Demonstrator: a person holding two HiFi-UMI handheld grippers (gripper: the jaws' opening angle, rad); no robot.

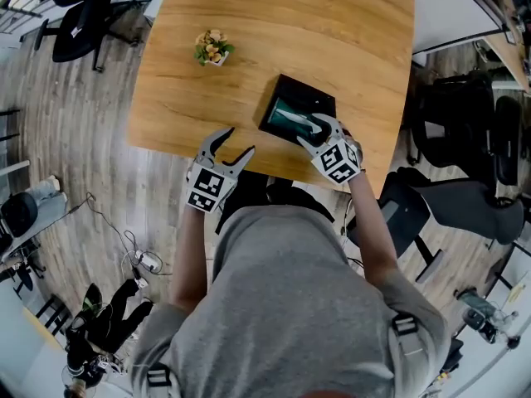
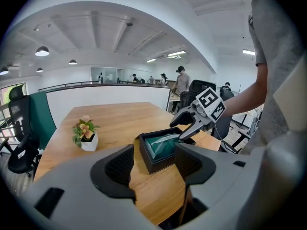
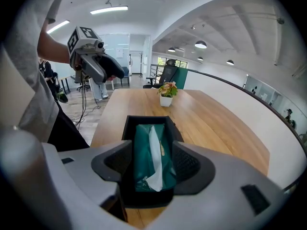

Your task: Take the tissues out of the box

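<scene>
Black box (image 1: 307, 89) is sitting on the wooden counter (image 1: 332, 31), right of centre, green tissues (image 1: 286, 116) inside. I am holding my right hand-held gripper (image 1: 309, 131) over them, jaws wide apart, gripping nothing; my left hand-held gripper (image 1: 238, 142) is hovering open, empty, left of it. Reaching step, I judge: next, closing on the pack.

box (image 1: 295, 86): black
tissue pack (image 3: 142, 159): dark green; tissue (image 3: 153, 147): white
table (image 1: 290, 23): light wood grain
left tool (image 1: 241, 139), right tool (image 1: 311, 131): grey, black-white square markers
pot (image 1: 216, 58): white
</scene>
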